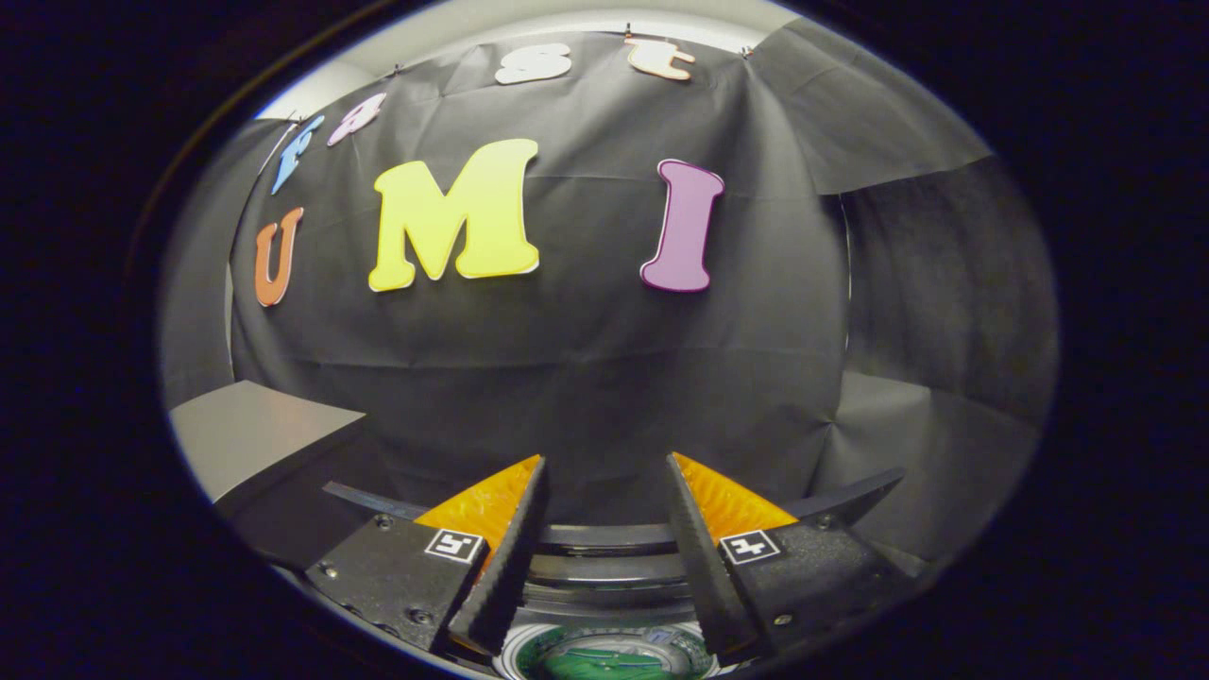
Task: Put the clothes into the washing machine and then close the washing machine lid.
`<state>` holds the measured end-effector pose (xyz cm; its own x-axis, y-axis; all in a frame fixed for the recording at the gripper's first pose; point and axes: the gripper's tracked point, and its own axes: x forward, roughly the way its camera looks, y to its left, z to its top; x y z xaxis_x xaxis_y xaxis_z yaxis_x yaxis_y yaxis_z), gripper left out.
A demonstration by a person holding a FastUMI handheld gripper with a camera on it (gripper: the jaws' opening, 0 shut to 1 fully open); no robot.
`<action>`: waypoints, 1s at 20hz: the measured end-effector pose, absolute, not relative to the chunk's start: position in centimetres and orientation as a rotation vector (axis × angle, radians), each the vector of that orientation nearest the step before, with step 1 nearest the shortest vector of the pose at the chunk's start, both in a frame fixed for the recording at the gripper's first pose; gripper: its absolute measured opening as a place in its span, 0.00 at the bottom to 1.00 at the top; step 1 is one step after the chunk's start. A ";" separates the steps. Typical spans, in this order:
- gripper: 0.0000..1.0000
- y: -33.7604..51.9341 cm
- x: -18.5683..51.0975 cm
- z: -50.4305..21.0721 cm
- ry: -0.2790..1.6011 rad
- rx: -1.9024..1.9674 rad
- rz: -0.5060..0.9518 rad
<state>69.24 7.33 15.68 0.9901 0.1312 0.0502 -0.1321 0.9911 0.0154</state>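
Note:
My gripper [604,463] stands open, its orange-and-black fingers [491,515] apart with nothing between them, and it points at the black cloth wall. Below and between the fingers lies the washing machine's round dark rim [604,567]. Under that rim, low between the fingers, part of the machine's opening [609,656] shows with something green inside. I cannot tell whether the green thing is cloth. The lid is not clear to me from here.
A grey flat surface [250,430] lies to the left of the fingers, against the cloth wall. The black cloth wall [567,378] hangs close behind the machine. A paler grey panel [907,444] stands to the right.

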 end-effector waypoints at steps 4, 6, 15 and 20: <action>0.77 7.1 67.7 14.9 -0.073 0.017 0.127; 0.77 7.0 67.0 14.2 -0.069 0.013 0.124; 0.78 6.5 64.1 10.8 0.000 -0.006 0.083; 0.80 6.2 61.3 6.4 0.104 0.035 0.064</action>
<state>61.28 6.17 6.43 0.9925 0.0652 -0.1030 -0.0616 0.9974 0.0384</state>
